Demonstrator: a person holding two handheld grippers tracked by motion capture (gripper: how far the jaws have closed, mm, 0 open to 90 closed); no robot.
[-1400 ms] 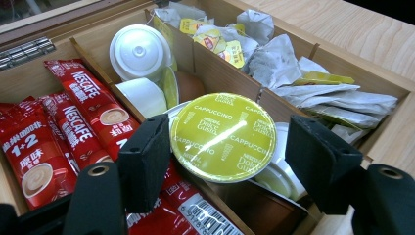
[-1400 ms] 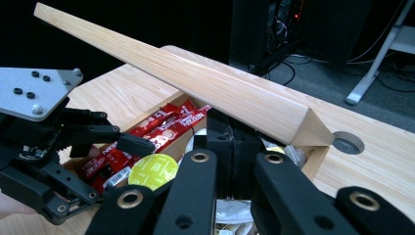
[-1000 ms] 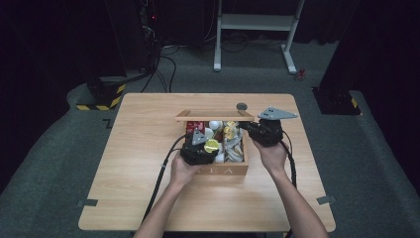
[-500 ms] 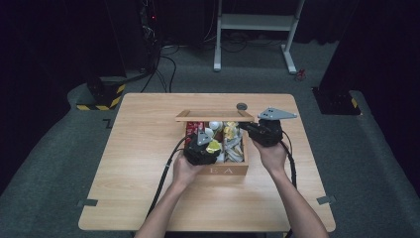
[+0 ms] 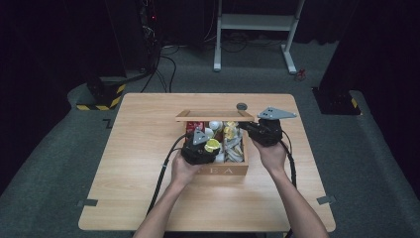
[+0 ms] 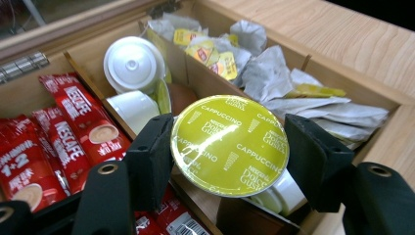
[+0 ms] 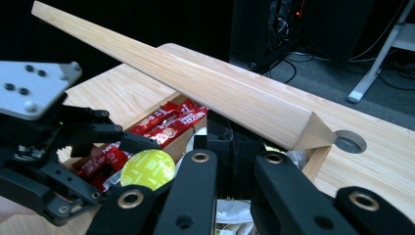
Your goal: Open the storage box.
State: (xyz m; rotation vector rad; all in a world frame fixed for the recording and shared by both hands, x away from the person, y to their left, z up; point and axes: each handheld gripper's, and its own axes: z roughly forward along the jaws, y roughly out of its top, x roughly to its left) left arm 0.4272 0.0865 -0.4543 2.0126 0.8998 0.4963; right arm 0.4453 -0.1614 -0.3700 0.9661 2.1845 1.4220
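**Left jaws close on a capsule**

Since the earlier frame the left gripper [image 6: 227,156] has just been closing; its jaws now clamp one yellow-green cappuccino capsule [image 6: 230,145] at frame centre, over the wooden tea box [image 6: 342,83]. Two white capsules [image 6: 133,63] sit upper left. The right gripper [image 7: 230,147] is clenched under the box lid [image 7: 195,83].

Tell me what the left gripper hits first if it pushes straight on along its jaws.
Likely the white capsules in the box, past the green capsule that the left gripper holds; depth is unclear.
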